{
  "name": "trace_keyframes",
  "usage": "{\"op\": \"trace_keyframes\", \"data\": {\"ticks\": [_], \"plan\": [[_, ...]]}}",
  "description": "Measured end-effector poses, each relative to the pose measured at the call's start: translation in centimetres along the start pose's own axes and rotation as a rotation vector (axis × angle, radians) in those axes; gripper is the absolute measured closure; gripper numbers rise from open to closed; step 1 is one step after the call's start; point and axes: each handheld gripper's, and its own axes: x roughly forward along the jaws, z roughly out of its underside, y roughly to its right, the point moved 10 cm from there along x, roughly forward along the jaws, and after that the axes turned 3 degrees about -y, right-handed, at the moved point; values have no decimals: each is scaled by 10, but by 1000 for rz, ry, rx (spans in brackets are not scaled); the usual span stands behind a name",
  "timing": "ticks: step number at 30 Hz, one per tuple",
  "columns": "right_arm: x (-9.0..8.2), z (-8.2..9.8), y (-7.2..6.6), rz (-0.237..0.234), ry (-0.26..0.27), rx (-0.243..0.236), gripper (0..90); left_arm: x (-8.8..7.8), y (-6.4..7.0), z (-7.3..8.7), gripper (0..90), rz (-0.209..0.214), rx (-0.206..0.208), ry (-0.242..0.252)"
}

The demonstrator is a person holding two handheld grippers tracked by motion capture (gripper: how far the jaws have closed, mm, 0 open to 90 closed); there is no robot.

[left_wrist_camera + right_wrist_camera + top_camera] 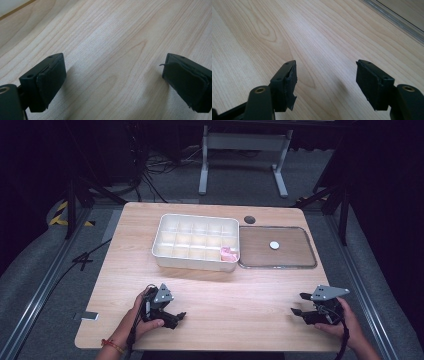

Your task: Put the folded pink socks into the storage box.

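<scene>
The left gripper (113, 80) hangs low over the wooden table (110, 37), its two black jaws spread wide with nothing between them. Worn, frayed pads (51, 80) line their inner faces. Far ahead to its left, a pale edge (10, 6) crosses the corner.

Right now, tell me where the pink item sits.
In the high view, the pink item lies in the front right corner compartment of the white divided tray, next to the clear lid lying flat on the table at the tray's right.

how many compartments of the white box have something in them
1: a pink thing lies in the near right corner compartment of the white box. The others look empty, though the near wall may hide part of the front row.
</scene>
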Motion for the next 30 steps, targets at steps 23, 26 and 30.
{"op": "trace_keyframes", "data": {"ticks": [23, 26, 30], "plan": [[6, 20, 8, 0, 100, 117, 276, 0, 0, 0, 53, 1, -5, 1], [6, 20, 8, 2, 100, 118, 276, 0, 0, 0, 52, 1, -5, 1], [6, 21, 9, 12, 99, 130, 276, 0, 0, 0, 53, 0, -1, -1]]}}
